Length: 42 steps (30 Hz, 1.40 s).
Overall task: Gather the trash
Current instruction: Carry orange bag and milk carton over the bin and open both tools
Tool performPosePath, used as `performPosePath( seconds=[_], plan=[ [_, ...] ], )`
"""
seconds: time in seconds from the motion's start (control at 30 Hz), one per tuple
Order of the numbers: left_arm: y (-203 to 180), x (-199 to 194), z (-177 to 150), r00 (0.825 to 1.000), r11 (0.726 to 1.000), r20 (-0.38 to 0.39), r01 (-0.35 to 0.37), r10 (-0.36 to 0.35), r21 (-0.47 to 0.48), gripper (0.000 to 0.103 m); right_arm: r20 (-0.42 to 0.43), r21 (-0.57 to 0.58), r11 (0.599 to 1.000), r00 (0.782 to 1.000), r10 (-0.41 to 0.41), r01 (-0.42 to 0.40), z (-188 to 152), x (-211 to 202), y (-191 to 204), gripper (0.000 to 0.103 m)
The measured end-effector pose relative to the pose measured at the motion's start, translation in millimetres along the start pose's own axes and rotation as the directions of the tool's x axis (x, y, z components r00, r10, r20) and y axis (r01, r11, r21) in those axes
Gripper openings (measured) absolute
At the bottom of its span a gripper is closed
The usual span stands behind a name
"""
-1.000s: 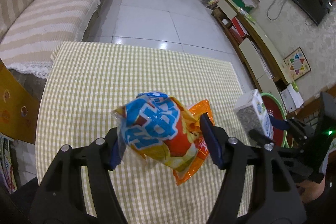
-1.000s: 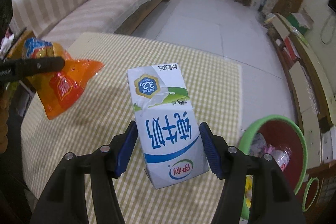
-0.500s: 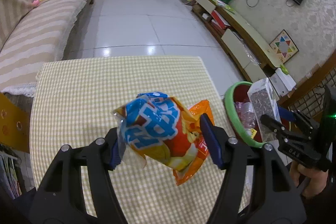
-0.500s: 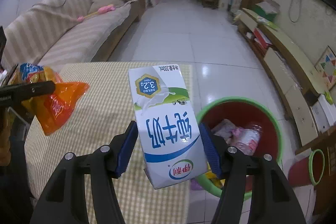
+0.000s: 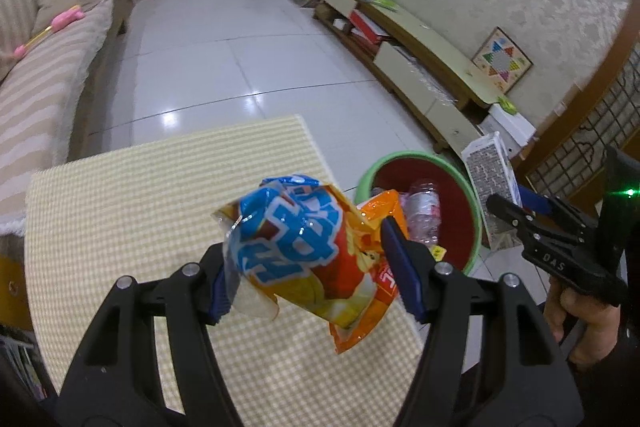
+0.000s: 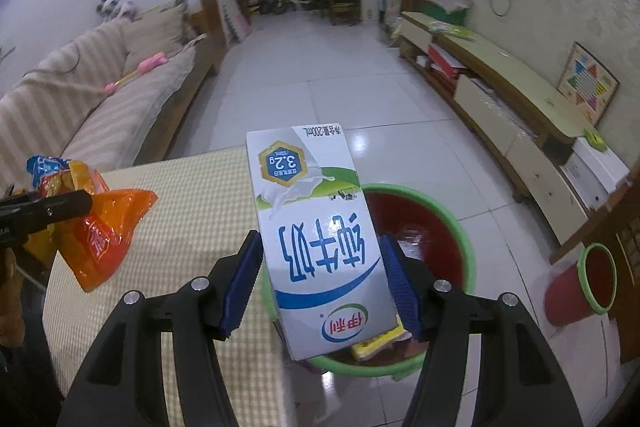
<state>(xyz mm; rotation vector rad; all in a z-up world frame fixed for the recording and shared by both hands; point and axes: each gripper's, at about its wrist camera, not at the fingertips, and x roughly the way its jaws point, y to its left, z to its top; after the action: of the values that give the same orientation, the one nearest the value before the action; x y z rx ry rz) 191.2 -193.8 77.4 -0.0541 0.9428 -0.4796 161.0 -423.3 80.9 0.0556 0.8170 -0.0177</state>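
The left gripper (image 5: pixel 310 277) has its fingers (image 5: pixel 402 277) clenched on a chip bag (image 5: pixel 300 259). It is squeezed in the middle so it cannot slip. The bag is thin, shiny and crinkly, blue and orange, and it puffs out above the fingers. It hangs over the bench (image 5: pixel 140 195), which wears a soft checked cloth.

At about 2 o'clock from the bag sits the trash bin (image 5: pixel 474 211), round and smooth, green outside and red inside. A clear plastic bottle (image 5: pixel 424 211) lies in it.

The right gripper (image 6: pixel 320 285) grasps a milk carton (image 6: pixel 320 239) by its flat sides. The carton is a stiff paper box, held upside down, right above the bin, probably so it can drop in.
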Motion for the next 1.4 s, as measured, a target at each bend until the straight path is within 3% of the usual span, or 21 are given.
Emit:
performPosePath(
  seconds=[0.27,0.5,1.4],
  plan=[
    [-50,27,16,0.999,0.996,-0.023,0.048,-0.047,0.077,0.063,0.003,0.140,0.990,1.000,-0.031,0.031,-6,1,-56,0.058],
    [-81,47,30,0.998,0.989,-0.033,0.060,-0.056,0.135,0.063,-0.010,0.208,0.976,0.998,-0.060,0.061,-8,8,-78,0.059],
    [-130,106,40,0.996,0.969,-0.091,0.004,0.019,0.248,0.065,-0.056,0.245,0.966,0.996,-0.075,0.086,-6,28,-90,0.058]
  ],
)
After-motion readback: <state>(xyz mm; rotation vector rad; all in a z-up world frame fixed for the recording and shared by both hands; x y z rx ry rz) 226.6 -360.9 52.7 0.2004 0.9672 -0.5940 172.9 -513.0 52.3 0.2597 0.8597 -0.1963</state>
